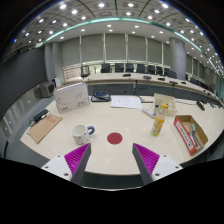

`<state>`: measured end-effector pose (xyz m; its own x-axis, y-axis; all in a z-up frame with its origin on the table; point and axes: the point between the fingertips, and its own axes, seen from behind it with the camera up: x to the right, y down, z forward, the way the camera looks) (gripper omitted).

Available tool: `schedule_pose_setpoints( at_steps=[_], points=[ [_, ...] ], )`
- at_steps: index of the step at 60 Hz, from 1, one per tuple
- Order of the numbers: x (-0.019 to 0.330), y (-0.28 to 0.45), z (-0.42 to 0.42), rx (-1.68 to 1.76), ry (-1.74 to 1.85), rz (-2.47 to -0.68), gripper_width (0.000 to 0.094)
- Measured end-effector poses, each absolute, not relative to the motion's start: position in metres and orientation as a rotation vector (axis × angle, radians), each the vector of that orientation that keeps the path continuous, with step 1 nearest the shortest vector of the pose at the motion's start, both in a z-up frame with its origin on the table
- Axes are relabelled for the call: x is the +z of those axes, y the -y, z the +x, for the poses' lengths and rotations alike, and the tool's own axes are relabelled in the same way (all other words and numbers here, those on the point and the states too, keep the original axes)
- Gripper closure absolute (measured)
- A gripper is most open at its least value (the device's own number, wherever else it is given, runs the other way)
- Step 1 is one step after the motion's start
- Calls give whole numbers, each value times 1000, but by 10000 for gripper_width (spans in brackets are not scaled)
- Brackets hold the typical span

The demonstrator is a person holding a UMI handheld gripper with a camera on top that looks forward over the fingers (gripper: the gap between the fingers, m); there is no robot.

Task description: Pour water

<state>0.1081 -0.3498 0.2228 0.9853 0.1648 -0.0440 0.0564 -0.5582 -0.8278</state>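
A white mug [80,133] stands on the cream table [110,115], ahead of my left finger. A small yellow bottle [158,124] stands further right, beyond my right finger. Between them lies a flat red round coaster [114,138], straight ahead of the fingers. My gripper [112,158] is open, with its magenta pads wide apart and only bare table between them. It hovers well back from all three things, touching none.
A white box [72,97] stands at the back left and a brown flat package [43,127] lies at the left. Papers [126,101] lie at the back centre. An open red and white box [190,132] sits at the right. Chairs line the far edge.
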Motion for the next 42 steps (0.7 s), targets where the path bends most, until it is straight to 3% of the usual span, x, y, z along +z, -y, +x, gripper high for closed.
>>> schedule_pose_setpoints(
  at_steps=[25, 42],
  points=[
    [126, 201, 328, 9, 17, -2122, 80],
    [75, 65, 358, 52, 10, -2002, 78]
  ],
)
